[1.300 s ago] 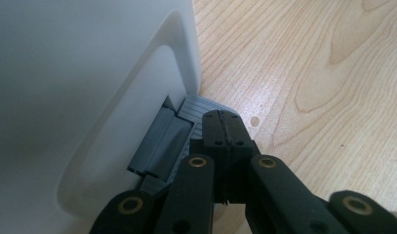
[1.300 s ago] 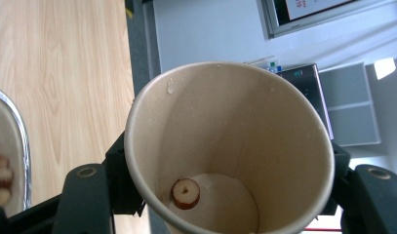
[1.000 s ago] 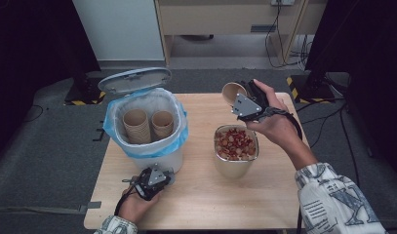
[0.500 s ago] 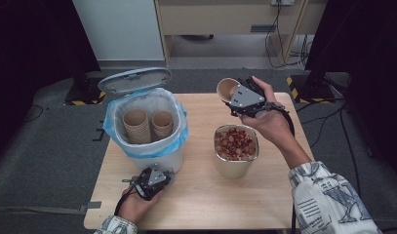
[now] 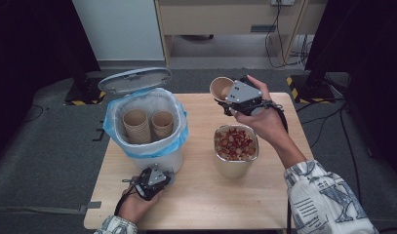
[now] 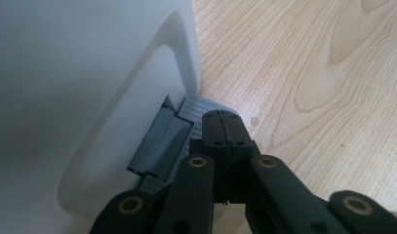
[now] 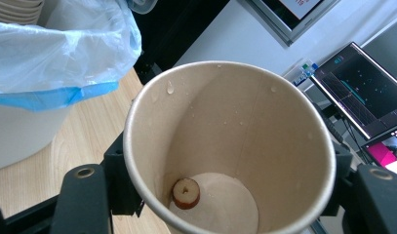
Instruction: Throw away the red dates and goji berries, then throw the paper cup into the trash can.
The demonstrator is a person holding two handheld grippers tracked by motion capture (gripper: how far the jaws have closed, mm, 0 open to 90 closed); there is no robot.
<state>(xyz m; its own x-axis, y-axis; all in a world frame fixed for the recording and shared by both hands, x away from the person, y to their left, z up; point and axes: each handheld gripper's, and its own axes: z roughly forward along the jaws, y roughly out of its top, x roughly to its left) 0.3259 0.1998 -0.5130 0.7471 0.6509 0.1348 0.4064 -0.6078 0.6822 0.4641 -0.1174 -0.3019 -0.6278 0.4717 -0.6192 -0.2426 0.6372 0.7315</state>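
Between the right gripper (image 7: 225,195) jaws sits the paper cup (image 7: 230,146).

Tan paper cup (image 7: 225,146), blue-edged bin liner (image 5: 179,139)

A pale wooden worktop (image 5: 206,204) stands on grey carpeted floor (image 5: 45,161). Beyond its far edge sits a light wooden cabinet (image 5: 225,19) with a white panel (image 5: 118,29) to its left. Black cables (image 5: 288,44) trail over the floor at far right, near black stands with yellow-striped feet (image 5: 303,83). Dark drapes, or perhaps screens, close off both sides. Monitors (image 7: 362,97) glow beyond
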